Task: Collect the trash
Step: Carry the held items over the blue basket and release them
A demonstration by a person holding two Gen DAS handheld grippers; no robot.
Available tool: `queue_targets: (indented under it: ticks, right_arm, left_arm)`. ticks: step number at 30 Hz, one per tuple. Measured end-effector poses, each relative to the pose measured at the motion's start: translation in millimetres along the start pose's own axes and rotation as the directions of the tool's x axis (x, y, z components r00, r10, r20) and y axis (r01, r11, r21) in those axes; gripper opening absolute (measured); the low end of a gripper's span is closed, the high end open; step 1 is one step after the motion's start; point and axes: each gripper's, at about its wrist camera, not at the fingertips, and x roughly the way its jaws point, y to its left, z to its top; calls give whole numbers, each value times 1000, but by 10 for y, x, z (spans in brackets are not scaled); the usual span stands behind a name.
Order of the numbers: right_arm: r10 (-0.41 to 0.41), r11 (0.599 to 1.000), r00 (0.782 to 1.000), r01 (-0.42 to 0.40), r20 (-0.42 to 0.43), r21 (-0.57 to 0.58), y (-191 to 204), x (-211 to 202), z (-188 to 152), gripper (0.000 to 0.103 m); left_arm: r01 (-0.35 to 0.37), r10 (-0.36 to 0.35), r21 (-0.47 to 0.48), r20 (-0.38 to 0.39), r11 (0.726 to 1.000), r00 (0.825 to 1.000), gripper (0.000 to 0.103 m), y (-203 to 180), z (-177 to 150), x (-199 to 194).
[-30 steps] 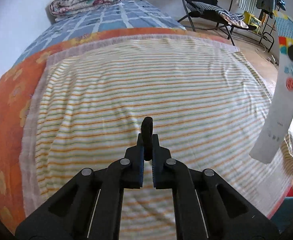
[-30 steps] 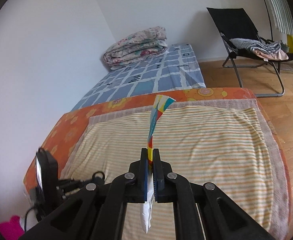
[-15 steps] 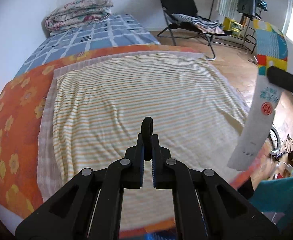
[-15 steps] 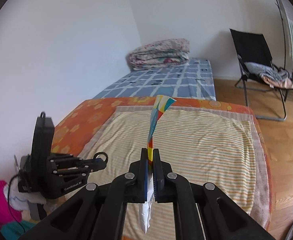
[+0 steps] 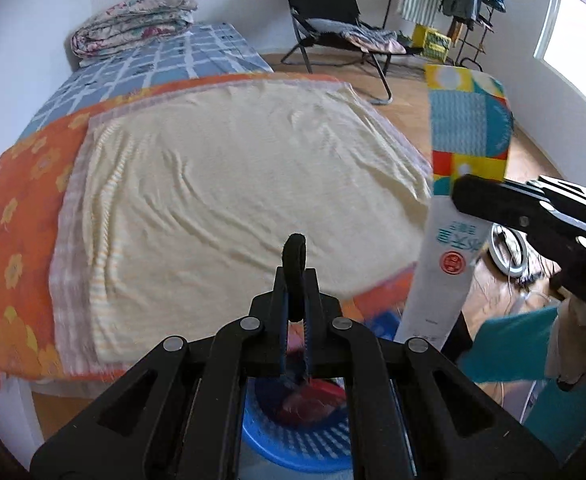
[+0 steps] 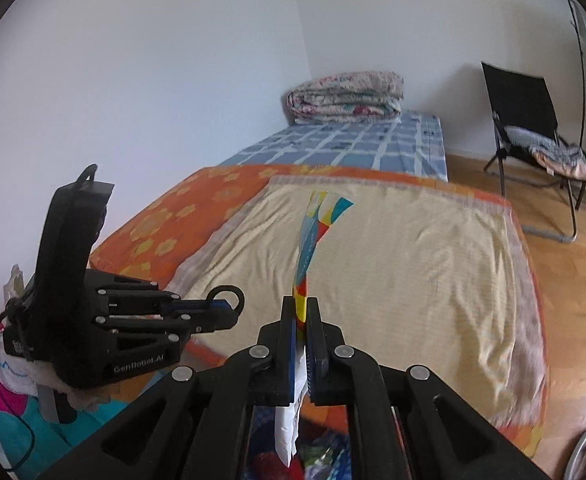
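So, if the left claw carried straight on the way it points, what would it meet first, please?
Probably the striped sheet on the bed, near its front edge: the left claw aims there with nothing between, though depth is hard to judge.

Daylight from window (image 5: 565,36), motion blur, fisheye bending, dark corners.

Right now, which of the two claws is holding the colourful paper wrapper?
The right gripper: its jaws pinch the flattened wrapper, colourful on top and white below. The left gripper grips only a small black ring.
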Motion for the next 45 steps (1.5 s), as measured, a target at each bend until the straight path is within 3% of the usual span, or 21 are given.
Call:
queue_targets:
  ticks: [11, 25, 26, 28, 29, 30, 34, 40, 45]
  right_arm:
    - [-13, 998, 996, 19, -92, 60, 46, 43, -626, 2]
    - [-25, 996, 981, 41, -194, 81, 24, 256, -1075, 5]
    - [-27, 996, 978, 45, -207, 80, 21, 284, -1116, 8]
    - [-21, 995, 973, 41, -228, 85, 7, 324, -1183, 27]
    - [-19, 995, 972, 40, -234, 87, 1, 336, -1200, 30]
    - [-21, 995, 970, 43, -242, 87, -4, 352, -1231, 34]
    - [-38, 994, 964, 64, -265, 92, -41, 379, -1321, 67]
    - [-50, 993, 961, 78, -271, 93, -91, 362, -1360, 83]
    - [-56, 991, 963, 86, -265, 106, -104, 339, -1313, 86]
  left_arm:
    - [26, -28, -21, -120, 999, 992, 4, -172, -629, 258]
    - [4, -16, -54, -225, 999, 974, 4, -83, -963, 563]
    - [2, -15, -56, -237, 998, 971, 9, -77, -973, 588]
    - [-9, -8, -67, -252, 998, 968, 33, -56, -1014, 628]
    - [-19, 0, -70, -253, 997, 968, 54, -46, -1034, 641]
    - [-36, 17, -72, -250, 997, 968, 65, -38, -1048, 647]
    - [-55, 35, -73, -259, 996, 965, 65, -1, -1084, 683]
    - [-73, 48, -91, -249, 993, 967, 66, 48, -1115, 669]
    - [-90, 69, -97, -209, 991, 975, 66, 72, -1070, 564]
